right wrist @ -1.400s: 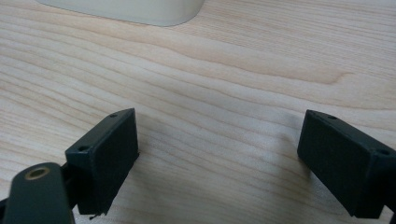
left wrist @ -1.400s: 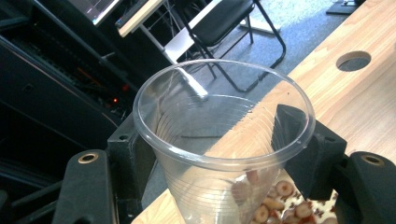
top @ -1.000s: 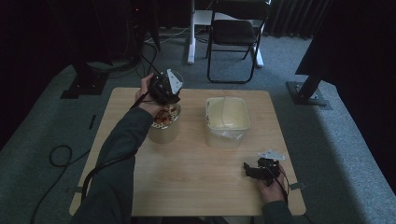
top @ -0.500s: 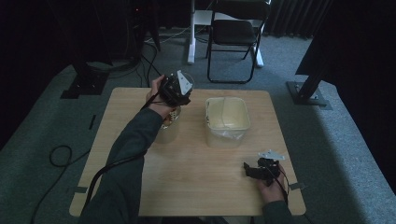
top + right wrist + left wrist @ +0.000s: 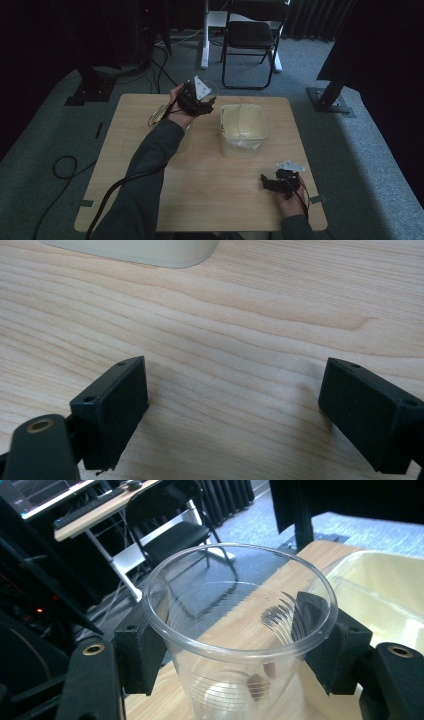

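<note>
Clear ribbed plastic cup (image 5: pixel 240 630), round-rimmed

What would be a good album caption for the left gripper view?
Two black jaws of the left gripper clasp a clear plastic cup above the wooden table.

The left gripper (image 5: pixel 200 100) now sits farther right and a little farther from the person than it did a second ago, when it hung over the jar-like container with brownish contents at the table's left-centre. It is now just left of the cream tub (image 5: pixel 243 129), close to its far-left corner. The clear plastic cup (image 5: pixel 239 630) clamped between its jaws travels with it, lifted off the wooden table (image 5: pixel 200 200). The person's forearm (image 5: pixel 160 145) stretches out longer and angles more to the right. Where the container stood, a pale rounded rim (image 5: pixel 159 116) shows beside the arm; the dim view leaves its identity unclear.
</note>
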Demonstrator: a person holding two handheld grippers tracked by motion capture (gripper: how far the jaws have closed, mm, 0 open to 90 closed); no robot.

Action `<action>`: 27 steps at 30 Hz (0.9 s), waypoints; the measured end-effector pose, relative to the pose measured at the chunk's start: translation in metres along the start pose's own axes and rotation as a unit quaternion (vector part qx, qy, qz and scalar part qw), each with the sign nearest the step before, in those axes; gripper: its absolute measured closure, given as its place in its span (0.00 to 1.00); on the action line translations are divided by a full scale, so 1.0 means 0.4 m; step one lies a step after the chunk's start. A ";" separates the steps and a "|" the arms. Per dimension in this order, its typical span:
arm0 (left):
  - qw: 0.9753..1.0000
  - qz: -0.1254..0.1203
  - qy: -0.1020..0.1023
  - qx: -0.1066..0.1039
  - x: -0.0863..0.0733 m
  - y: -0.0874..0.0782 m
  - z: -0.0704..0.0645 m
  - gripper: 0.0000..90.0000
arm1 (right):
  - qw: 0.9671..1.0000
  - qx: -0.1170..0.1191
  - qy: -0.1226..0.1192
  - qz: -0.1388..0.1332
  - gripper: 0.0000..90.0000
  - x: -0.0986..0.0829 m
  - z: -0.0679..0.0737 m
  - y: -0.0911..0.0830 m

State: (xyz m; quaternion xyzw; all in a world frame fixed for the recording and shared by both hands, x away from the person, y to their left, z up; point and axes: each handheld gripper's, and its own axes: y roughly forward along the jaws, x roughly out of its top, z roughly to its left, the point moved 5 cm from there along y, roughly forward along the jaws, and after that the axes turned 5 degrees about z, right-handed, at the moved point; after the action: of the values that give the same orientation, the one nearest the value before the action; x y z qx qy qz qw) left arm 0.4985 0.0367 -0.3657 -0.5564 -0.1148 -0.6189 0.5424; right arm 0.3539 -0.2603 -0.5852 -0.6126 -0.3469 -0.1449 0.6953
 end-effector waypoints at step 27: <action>0.996 -0.030 -0.042 -0.079 0.078 0.040 -0.122 0.35 | 1.000 0.000 -0.001 -0.001 0.13 0.000 0.000 0.000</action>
State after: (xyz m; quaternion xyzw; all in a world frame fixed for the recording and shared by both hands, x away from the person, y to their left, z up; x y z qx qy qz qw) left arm 0.4904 -0.0230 -0.3650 -0.6193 -0.1048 -0.6185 0.4722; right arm 0.3541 -0.2604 -0.5852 -0.6127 -0.3480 -0.1451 0.6946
